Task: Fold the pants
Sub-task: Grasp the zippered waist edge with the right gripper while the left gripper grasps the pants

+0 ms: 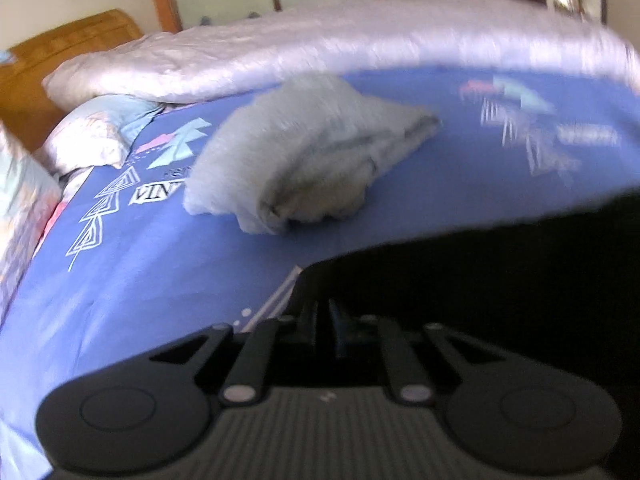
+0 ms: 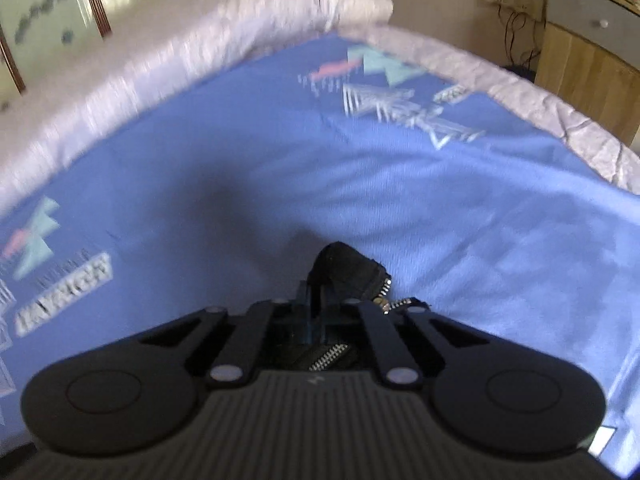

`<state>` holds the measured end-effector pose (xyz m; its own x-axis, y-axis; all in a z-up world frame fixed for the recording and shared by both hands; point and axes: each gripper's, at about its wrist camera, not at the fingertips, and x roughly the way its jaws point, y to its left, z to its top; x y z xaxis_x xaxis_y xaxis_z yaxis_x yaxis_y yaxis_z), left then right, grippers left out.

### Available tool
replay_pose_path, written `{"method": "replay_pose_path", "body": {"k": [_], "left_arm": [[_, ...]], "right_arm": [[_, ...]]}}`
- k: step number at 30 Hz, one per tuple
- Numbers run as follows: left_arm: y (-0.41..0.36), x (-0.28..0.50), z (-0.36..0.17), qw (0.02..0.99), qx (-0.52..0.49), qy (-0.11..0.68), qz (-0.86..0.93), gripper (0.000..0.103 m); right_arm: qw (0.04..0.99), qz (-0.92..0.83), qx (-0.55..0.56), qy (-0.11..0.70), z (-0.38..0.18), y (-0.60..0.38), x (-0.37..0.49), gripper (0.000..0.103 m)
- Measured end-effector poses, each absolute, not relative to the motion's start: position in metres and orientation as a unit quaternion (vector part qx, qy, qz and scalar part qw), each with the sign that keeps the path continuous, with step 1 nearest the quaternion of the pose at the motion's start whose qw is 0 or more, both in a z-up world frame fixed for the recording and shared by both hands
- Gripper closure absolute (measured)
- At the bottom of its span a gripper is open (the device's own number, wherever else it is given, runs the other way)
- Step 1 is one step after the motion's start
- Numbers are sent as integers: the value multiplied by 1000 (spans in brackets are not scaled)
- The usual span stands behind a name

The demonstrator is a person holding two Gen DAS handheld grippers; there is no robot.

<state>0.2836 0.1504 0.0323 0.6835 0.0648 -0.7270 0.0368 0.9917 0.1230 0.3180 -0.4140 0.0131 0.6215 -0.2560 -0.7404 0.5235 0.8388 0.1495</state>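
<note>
The pants (image 1: pixel 500 280) are black. In the left wrist view they spread as a dark mass across the lower right, over the blue bed sheet (image 1: pixel 160 260). My left gripper (image 1: pixel 322 306) is shut on their edge, and the fingertips are partly buried in the cloth. In the right wrist view a bunched corner of the black pants (image 2: pixel 348 274) sticks up with a metal zipper showing. My right gripper (image 2: pixel 320 294) is shut on that corner, just above the blue bed sheet (image 2: pixel 460 208).
A folded light grey garment (image 1: pixel 304 156) lies on the sheet ahead of the left gripper. A white quilt (image 1: pixel 320 44) is rolled along the far side, with pillows (image 1: pixel 92 132) and a wooden headboard (image 1: pixel 48 64) at left. A wooden cabinet (image 2: pixel 588 48) stands beyond the bed at right.
</note>
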Motion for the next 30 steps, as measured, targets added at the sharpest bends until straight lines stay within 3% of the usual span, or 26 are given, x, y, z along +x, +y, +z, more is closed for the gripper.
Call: {"method": "replay_pose_path", "body": {"k": [6, 12, 18, 20, 24, 25, 26, 28, 30], "left_arm": [[164, 224, 87, 937, 9, 350, -12, 96], [174, 128, 109, 941, -35, 335, -26, 96], [188, 36, 90, 921, -84, 381, -14, 95], [193, 14, 72, 902, -106, 419, -11, 94], [206, -21, 51, 871, -147, 468, 16, 93], [214, -27, 52, 868, -171, 466, 20, 91], [224, -31, 56, 865, -198, 460, 24, 88], [245, -34, 67, 863, -252, 437, 31, 68], [262, -31, 75, 856, -303, 418, 31, 51]], "right_arm": [[910, -176, 227, 299, 68, -415, 257, 98], [912, -143, 297, 244, 93, -439, 130, 98], [876, -149, 400, 225, 43, -479, -27, 97], [850, -165, 437, 245, 9, -490, -69, 89], [786, -239, 515, 244, -40, -510, -122, 89], [778, -235, 536, 228, -41, -513, -128, 85], [775, -237, 544, 216, -39, -514, -132, 73], [787, -244, 531, 198, -27, -512, -133, 61], [801, -228, 522, 183, -15, -508, -128, 61]]}}
